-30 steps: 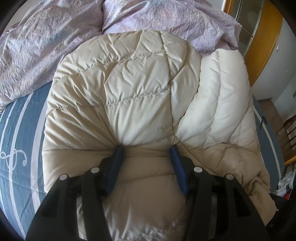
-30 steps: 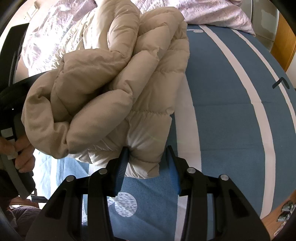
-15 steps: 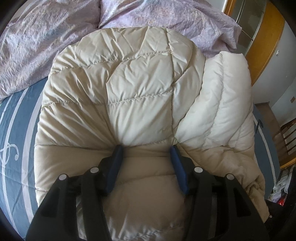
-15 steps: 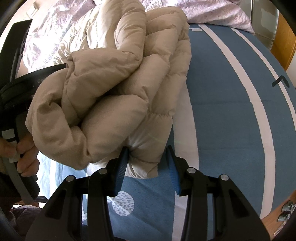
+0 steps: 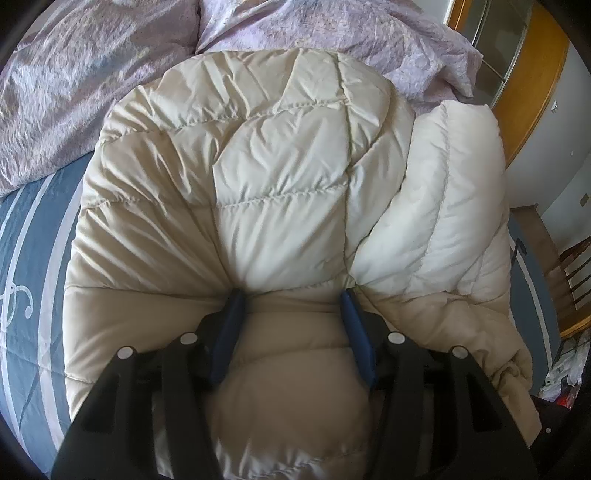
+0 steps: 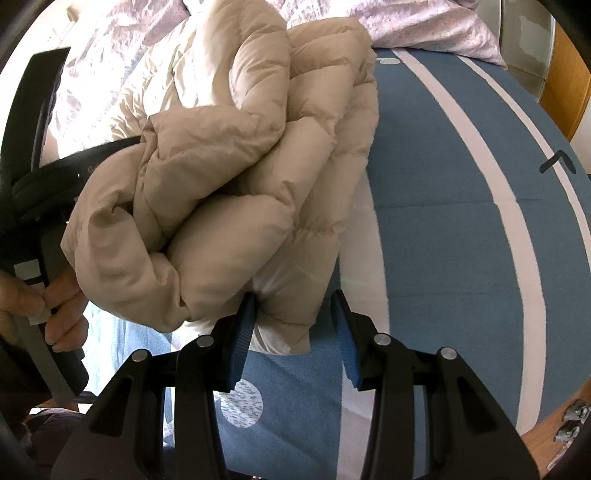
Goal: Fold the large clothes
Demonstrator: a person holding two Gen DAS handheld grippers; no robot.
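Note:
A beige quilted down jacket (image 5: 280, 177) lies bunched on a blue bed with white stripes (image 5: 33, 236). My left gripper (image 5: 291, 299) is shut on a thick fold of the jacket, with padding bulging between the blue pads. In the right wrist view the jacket (image 6: 236, 192) is lifted in a thick folded bundle. My right gripper (image 6: 295, 306) is shut on the jacket's lower edge, which sits between its blue pads. The left gripper's black body (image 6: 40, 192) and the hand holding it show at the left.
Crumpled lilac bedding (image 5: 332, 33) lies at the head of the bed behind the jacket. A wooden door frame (image 5: 532, 81) and a wooden chair (image 5: 576, 273) stand to the right. The bed's wooden edge (image 6: 546, 443) shows at lower right.
Both grippers keep their hold. The jacket bundle has moved a little further over the bed toward the bedding, and the folded layers have shifted slightly in the right wrist view.

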